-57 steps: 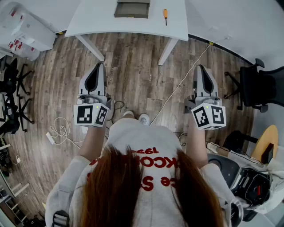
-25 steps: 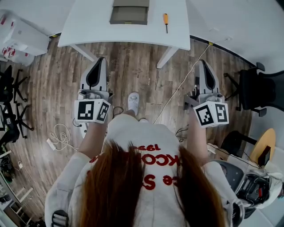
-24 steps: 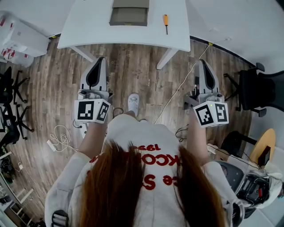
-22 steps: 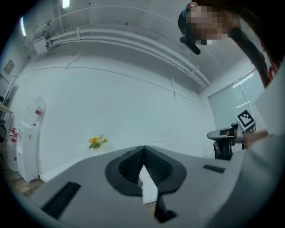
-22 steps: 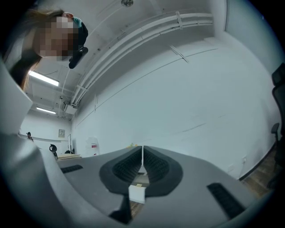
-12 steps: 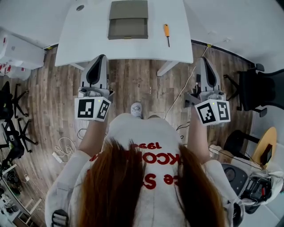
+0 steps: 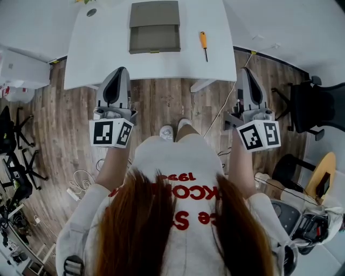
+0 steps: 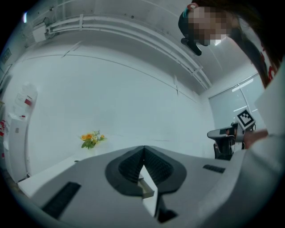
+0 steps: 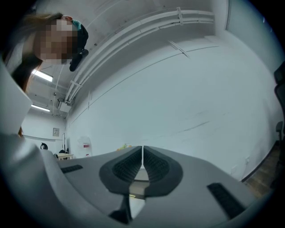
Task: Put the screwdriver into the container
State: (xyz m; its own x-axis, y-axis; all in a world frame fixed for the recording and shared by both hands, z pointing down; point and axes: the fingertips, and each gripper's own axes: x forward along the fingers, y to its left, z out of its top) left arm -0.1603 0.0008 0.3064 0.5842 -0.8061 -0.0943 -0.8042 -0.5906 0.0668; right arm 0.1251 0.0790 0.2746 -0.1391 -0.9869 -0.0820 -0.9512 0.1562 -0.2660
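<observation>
Screwdriver [image 7: 203, 44]: orange handle, dark shaft, lying flat on the white surface [image 7: 102, 48], right of the container [image 7: 154, 33] and apart from it. Handle points to the far edge, tip to the near edge. Nothing touches it.

Left to right, head view:
- White boxes [image 7: 21, 67] on the floor at far left, beside the surface's left end; black chair bases [image 7: 13, 156] nearer the person.
- Small dark round object [image 7: 91, 12] near the surface's far left corner; too small to identify.
- Container: grey, rectangular, about mid-surface. Far half lighter, near half darker.
- Left gripper [image 7: 119, 71] held over the wooden floor [image 7: 161, 102], its tip at the near edge of the surface, left of the container. In the left gripper view its fingers [image 8: 131, 167] are together, nothing between them. An orange-and-green flower bunch [image 8: 91, 139] shows beyond, against a white wall.
- The person's shoes [image 7: 175, 129] on the floor between the two grippers.
- White cable [image 7: 221, 108] runs across the floor past the surface's right leg.
- Right gripper [image 7: 245, 71] over the floor, level with the left one, tip just off the surface's right near corner, well short of the screwdriver. In the right gripper view its fingers [image 9: 156, 167] are pressed together, empty.
- Black office chair [image 7: 318, 105] at far right.
</observation>
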